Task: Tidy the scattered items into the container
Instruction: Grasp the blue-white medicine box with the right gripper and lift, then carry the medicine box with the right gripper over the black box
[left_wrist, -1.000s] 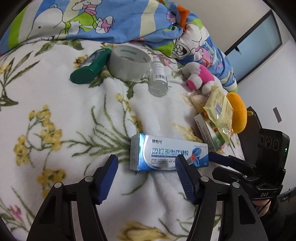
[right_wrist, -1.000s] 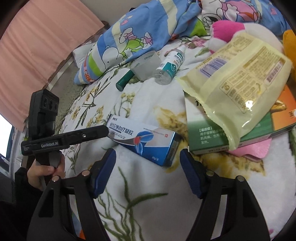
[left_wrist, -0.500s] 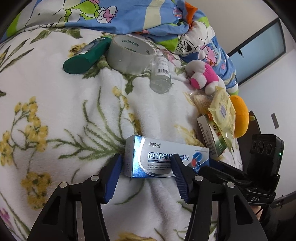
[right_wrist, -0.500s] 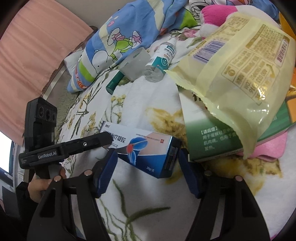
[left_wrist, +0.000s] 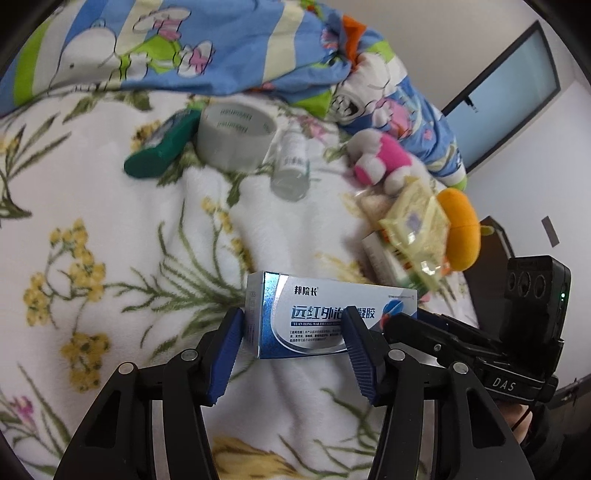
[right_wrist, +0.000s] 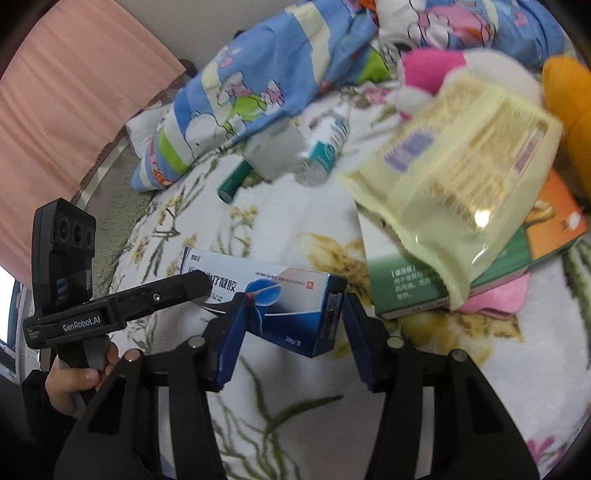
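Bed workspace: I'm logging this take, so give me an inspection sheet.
Surface: floral blanket, rumpled.
Job's things: blue box gripped at both ends; tape roll, green tube, bottle, yellow bag on green box.
Clutter: cartoon quilt, plush toys.
Grippers: left hand-held gripper shut on the box; right hand-held gripper closing on its other end.
Cables: nothing seen.
Surroundings: pink curtain; no container in view.
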